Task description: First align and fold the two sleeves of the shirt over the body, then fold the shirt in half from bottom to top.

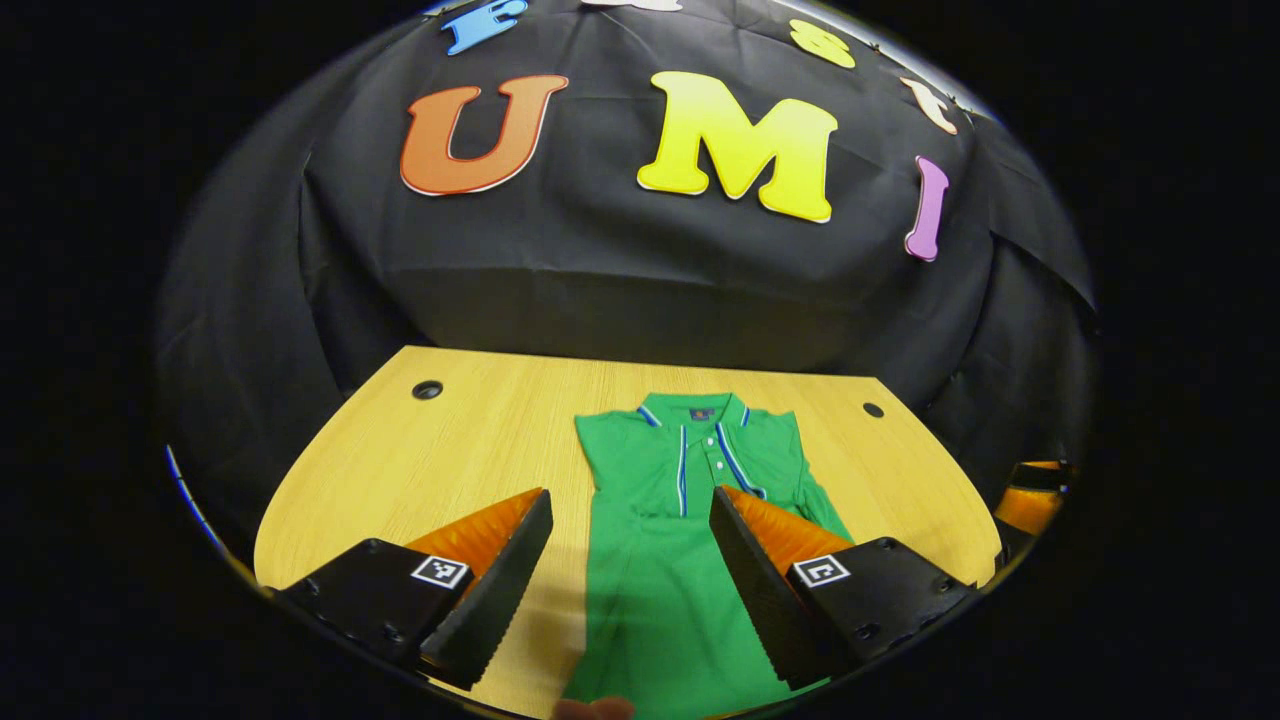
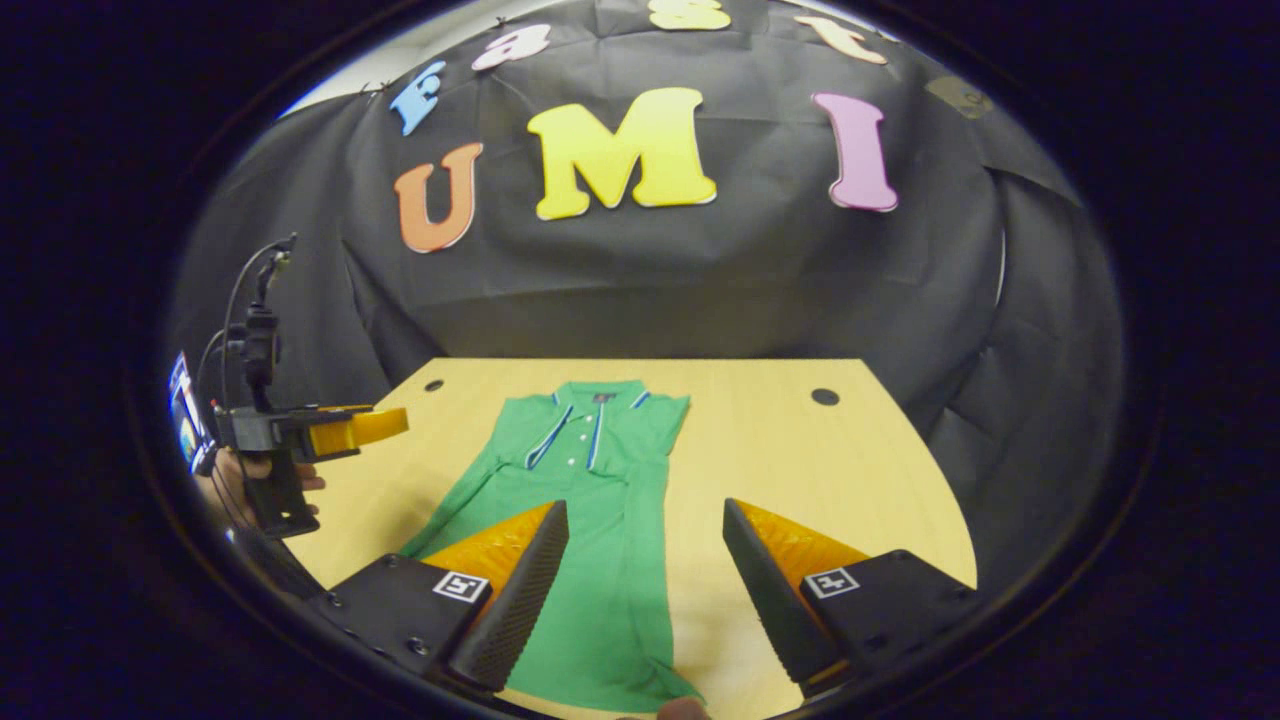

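- Black cloth [image 1: 620, 290] is hanging as the booth's wall behind a light wooden table [image 1: 470, 440], and the table's far edge is meeting that cloth.
- Lying flat on the table is the green polo shirt [image 1: 660, 540], with its collar [image 1: 697, 408] pointing toward the wall and its hem toward the cameras.
- Blue-and-white trim is running along the collar and down the buttoned placket [image 1: 700, 462] of the shirt.
- In the right gripper view the shirt [image 2: 590, 520] is looking narrow, its right-hand edge running straight while a sleeve [image 2: 455, 510] is spreading out at its left-hand side.
- The left gripper [image 1: 630, 560] is hovering above the shirt's lower half with its jaws spread wide and nothing between them; one finger is covering part of the shirt's chest, the other is over bare wood.
- The right gripper [image 2: 645, 570] is also standing wide apart and gripping nothing, one finger overlapping the shirt's body, the other over bare table.
- In the right gripper view the left gripper [image 2: 375, 428] is appearing farther off at the left, held by a hand [image 2: 245, 485] above the table edge, with cables [image 2: 240, 290] rising from it.
- Two dark round holes [image 1: 427, 390] [image 1: 873, 410] are sitting near the table's far corners, well apart from the shirt.
- A fingertip [image 1: 595, 708] is peeking in at the bottom of the left gripper view.
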`<state>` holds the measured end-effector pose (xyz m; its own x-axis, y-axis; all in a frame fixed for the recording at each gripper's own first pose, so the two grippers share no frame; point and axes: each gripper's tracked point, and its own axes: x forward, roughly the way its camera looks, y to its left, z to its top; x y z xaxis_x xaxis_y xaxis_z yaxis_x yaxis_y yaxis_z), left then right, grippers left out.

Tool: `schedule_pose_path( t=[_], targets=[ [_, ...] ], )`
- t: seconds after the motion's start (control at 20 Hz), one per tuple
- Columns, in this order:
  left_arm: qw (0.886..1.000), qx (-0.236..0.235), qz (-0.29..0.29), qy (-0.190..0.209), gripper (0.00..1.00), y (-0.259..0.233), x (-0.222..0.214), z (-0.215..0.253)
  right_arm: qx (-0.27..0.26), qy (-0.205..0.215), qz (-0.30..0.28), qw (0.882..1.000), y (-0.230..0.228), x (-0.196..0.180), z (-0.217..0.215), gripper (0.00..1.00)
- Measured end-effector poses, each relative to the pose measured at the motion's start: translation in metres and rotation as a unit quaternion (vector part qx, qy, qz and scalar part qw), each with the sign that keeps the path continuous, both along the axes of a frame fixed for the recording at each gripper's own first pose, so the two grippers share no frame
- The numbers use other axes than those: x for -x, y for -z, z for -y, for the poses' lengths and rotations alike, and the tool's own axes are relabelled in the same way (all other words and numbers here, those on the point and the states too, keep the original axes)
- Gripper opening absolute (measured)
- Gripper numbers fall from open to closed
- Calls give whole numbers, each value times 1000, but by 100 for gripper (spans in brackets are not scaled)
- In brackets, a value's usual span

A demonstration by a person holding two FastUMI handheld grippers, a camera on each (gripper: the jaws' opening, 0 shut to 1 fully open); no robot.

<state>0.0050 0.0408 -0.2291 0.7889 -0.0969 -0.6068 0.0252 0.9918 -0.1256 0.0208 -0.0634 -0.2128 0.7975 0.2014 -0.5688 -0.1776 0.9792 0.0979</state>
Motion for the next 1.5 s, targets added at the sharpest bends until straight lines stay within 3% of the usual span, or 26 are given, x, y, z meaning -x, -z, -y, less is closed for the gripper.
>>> schedule_pose_path(
  t=[0.25, 0.65, 0.75, 0.85, 1.1, 1.35, 1.4, 1.5],
  targets=[
    [997, -23, -60, 49, 100, 33, 88, -11, 26, -37, -51, 998, 37, 39, 2, 98],
    [978, -14, -179, 106, 100, 95, 210, -18, 73, -33, -184, 980, 122, 133, 38, 99],
    [975, -14, -190, 115, 100, 103, 220, -14, 79, -26, -210, 974, 137, 152, 42, 94],
    [972, -19, -197, 129, 100, 112, 226, -9, 89, -31, -223, 970, 148, 159, 42, 99],
    [961, -44, -222, 156, 100, 131, 236, -5, 130, -57, -228, 963, 166, 156, 44, 99],
    [957, -70, -228, 167, 100, 144, 240, -7, 137, -82, -238, 958, 178, 160, 36, 98],
    [955, -77, -226, 174, 100, 143, 240, -2, 136, -84, -238, 958, 178, 161, 35, 94],
    [956, -72, -231, 168, 100, 146, 242, 0, 117, -80, -247, 959, 179, 162, 35, 98]
  ],
)
